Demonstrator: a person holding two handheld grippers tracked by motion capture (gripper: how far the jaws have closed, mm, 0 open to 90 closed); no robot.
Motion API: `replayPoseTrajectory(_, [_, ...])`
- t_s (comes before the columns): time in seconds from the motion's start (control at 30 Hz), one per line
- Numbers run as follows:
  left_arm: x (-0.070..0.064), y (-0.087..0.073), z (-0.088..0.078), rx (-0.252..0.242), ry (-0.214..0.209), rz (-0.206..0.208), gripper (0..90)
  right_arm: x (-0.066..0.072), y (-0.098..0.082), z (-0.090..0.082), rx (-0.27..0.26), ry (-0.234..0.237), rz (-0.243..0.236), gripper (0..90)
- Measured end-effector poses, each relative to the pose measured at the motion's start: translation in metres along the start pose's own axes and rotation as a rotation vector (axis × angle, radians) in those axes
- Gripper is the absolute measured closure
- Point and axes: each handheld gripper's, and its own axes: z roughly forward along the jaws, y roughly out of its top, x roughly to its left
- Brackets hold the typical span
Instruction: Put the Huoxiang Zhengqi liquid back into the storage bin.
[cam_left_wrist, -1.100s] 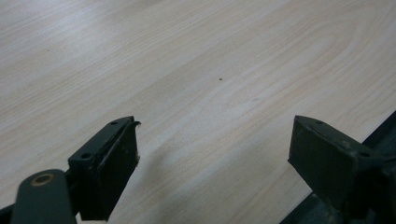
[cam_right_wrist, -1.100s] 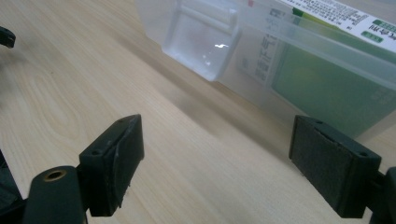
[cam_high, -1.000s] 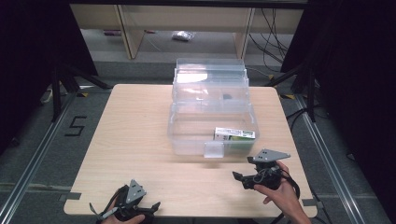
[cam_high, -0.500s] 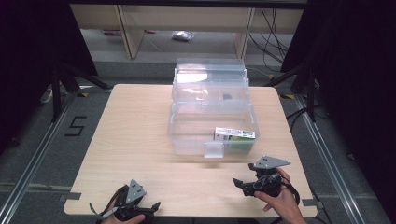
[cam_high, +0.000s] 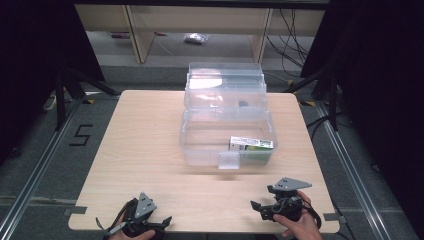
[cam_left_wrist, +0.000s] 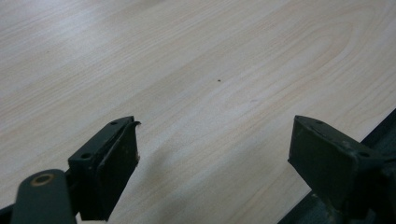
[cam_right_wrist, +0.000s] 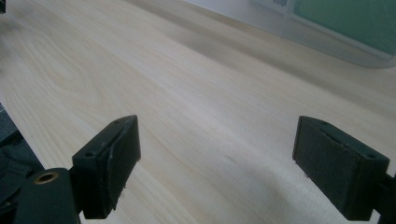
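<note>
Wooden table (cam_high: 150, 145) bears a clear box (cam_high: 227, 132); both grippers (cam_high: 150, 226) (cam_high: 262, 210) rest near, jaws wide.

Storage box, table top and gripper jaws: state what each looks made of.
Storage box: clear, glossy plastic, likely; the table shows through its walls.
Table: pale wood or wood-look laminate, matte; grain lines run across it.
Left gripper and right gripper jaws: black, matte, maybe metal or hard plastic, with screw holes and scuffed pads.
</note>
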Motion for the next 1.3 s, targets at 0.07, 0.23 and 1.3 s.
replayPoseTrajectory(0.07, [0.000,0.000,-0.001,0.007,0.002,0.001,15.1,0.003,-0.004,0.000,0.004,0.011,0.053,16.2])
replayPoseTrajectory(0.23, [0.001,0.000,-0.002,0.028,-0.002,0.030,15.1,0.005,-0.009,-0.002,0.017,0.005,0.042,16.2])
replayPoseTrajectory(1.3, [0.001,0.001,-0.001,0.020,0.002,0.026,15.1,0.009,-0.027,-0.013,0.074,0.022,-0.087,16.2])
